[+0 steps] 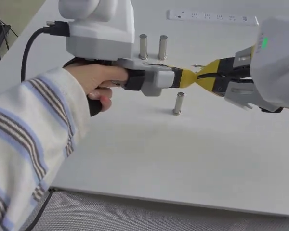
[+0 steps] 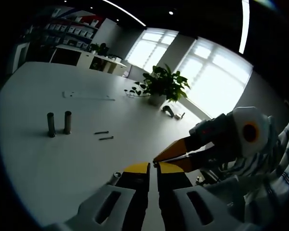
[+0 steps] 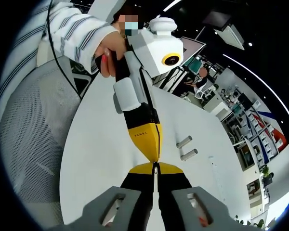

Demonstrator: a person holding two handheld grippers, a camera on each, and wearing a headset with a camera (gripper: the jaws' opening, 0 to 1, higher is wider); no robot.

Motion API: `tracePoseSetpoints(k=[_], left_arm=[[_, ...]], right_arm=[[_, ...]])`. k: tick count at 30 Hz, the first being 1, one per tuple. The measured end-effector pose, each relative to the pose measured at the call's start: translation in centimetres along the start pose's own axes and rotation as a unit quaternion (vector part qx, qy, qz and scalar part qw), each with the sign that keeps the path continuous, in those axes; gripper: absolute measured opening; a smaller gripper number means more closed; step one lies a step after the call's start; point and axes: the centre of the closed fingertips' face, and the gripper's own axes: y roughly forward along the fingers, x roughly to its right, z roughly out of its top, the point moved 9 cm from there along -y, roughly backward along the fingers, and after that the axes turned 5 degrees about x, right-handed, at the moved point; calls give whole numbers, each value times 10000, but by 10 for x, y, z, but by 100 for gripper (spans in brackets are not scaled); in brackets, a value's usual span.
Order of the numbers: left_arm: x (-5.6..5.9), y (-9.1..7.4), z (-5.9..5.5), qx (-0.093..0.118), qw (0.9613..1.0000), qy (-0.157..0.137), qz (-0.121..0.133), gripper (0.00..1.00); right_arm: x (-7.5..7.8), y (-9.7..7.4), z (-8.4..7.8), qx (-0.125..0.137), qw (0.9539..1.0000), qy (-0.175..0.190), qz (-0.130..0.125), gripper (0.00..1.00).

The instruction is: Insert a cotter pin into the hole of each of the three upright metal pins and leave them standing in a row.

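Over the white table (image 1: 135, 159) my two grippers meet tip to tip. The left gripper (image 1: 195, 77) (image 2: 154, 165) comes in from the left, and the right gripper (image 1: 201, 77) (image 3: 155, 167) from the right. Both pairs of yellow jaws are shut on one thin cotter pin (image 3: 155, 169), which is barely visible as a sliver between the tips. Two upright metal pins (image 1: 143, 46) (image 1: 163, 47) stand side by side at the back. The third upright pin (image 1: 178, 103) stands alone, nearer, below the grippers. Two more cotter pins (image 2: 101, 132) (image 2: 106, 138) lie flat on the table.
A white power strip (image 1: 212, 17) lies along the table's far edge. A potted plant (image 2: 163, 86) stands at the far end. A striped sleeve (image 1: 29, 139) and a black cable (image 1: 29, 48) are at the left. A mesh chair (image 3: 33, 144) is beside the table.
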Motion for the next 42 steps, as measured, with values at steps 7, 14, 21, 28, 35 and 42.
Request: tracePoseSetpoints(k=[7, 14, 21, 28, 35, 42], left_arm=[[4, -3, -4, -5, 9999, -107, -23, 0], [6, -7, -9, -102, 9997, -222, -48, 0], [9, -9, -11, -6, 9990, -443, -55, 0], [-13, -8, -6, 19, 9991, -414, -40, 0], [-10, -12, -11, -55, 9994, -322, -123, 0], [-19, -14, -13, -44, 9997, -213, -120, 0]], right_arm=[[-3, 3, 2, -7, 10000, -76, 7, 0], [-8, 5, 4, 11, 9999, -90, 63, 0], [-9, 4, 5, 47, 9999, -126, 23, 0], [-10, 4, 4, 62, 9999, -148, 62, 0], [-10, 2, 2, 105, 9997, 196, 138, 0], [-7, 0, -6, 130, 9981, 561, 205, 9]])
